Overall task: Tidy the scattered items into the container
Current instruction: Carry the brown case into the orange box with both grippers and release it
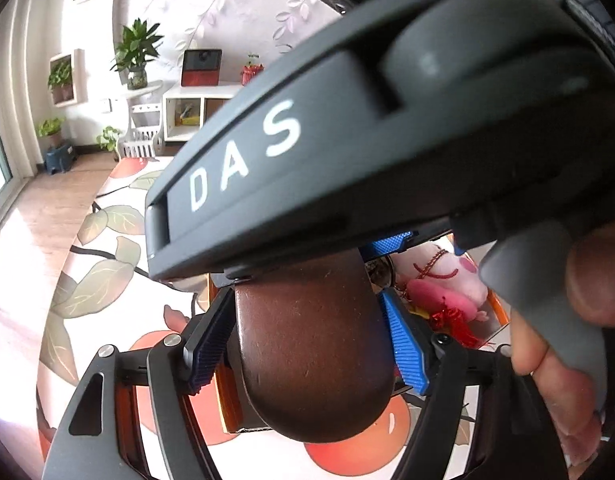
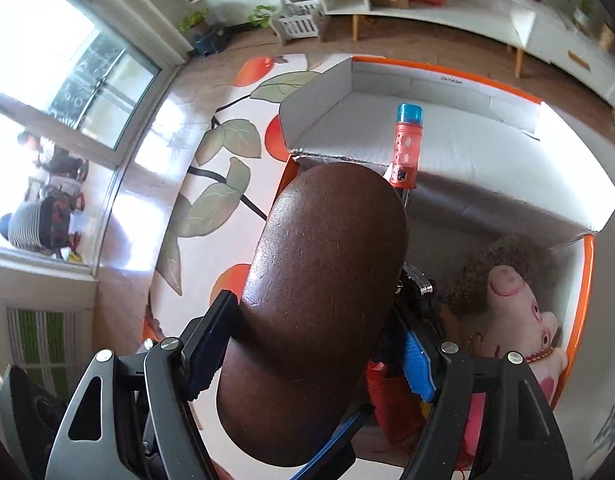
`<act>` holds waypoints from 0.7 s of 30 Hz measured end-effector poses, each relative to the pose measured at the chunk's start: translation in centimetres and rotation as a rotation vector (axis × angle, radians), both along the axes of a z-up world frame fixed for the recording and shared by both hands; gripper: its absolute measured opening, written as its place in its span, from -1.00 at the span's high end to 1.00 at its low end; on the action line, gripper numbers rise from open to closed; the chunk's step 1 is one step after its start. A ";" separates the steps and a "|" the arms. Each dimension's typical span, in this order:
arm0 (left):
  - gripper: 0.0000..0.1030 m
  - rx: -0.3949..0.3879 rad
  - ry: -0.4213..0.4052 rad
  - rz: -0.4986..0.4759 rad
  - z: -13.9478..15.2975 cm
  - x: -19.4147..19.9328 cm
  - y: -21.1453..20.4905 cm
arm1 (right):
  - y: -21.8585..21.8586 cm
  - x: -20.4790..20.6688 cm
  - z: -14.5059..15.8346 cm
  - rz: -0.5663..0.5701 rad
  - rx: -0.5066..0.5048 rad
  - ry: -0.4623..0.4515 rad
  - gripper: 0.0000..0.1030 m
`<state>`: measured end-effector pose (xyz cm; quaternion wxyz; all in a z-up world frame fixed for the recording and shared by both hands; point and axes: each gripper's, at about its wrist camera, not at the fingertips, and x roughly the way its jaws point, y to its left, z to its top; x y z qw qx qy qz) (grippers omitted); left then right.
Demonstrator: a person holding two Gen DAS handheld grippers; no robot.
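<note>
A brown leather case (image 1: 311, 356) with rounded ends is held by both grippers at once. My left gripper (image 1: 307, 352) is shut on one end of it. My right gripper (image 2: 307, 344) is shut on it too (image 2: 319, 300), above the near wall of the orange cardboard box (image 2: 583, 304). The right gripper's grey body marked DAS (image 1: 347, 132) fills the upper left wrist view. In the box lie a pink plush pig (image 2: 523, 320) with curly brown hair, a red knot ornament (image 1: 451, 320) and an orange bottle with a blue cap (image 2: 405, 144).
The box stands on a round white table (image 2: 203, 264) printed with orange fruit and leaves. Its white lid flap (image 2: 487, 160) is folded open on the far side. A white low cabinet (image 2: 447, 4), potted plants (image 1: 137, 52) and a window (image 2: 67, 68) stand beyond.
</note>
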<state>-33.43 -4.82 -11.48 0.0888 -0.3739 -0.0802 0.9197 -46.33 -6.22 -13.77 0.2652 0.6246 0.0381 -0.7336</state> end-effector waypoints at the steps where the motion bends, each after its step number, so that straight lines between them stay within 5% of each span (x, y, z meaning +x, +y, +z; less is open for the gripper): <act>1: -0.42 -0.006 0.008 -0.004 -0.1 0.2 0.1 | 0.1 0.2 -0.1 -0.001 -0.007 0.006 -0.45; 14: -0.66 -0.040 0.009 -0.021 0.7 3.5 1.3 | 0.5 1.7 -0.4 0.020 -0.022 -0.004 -0.56; 21: -0.91 -0.026 0.054 -0.018 3.3 8.0 1.7 | 4.8 4.6 2.2 -0.009 -0.075 0.097 -0.60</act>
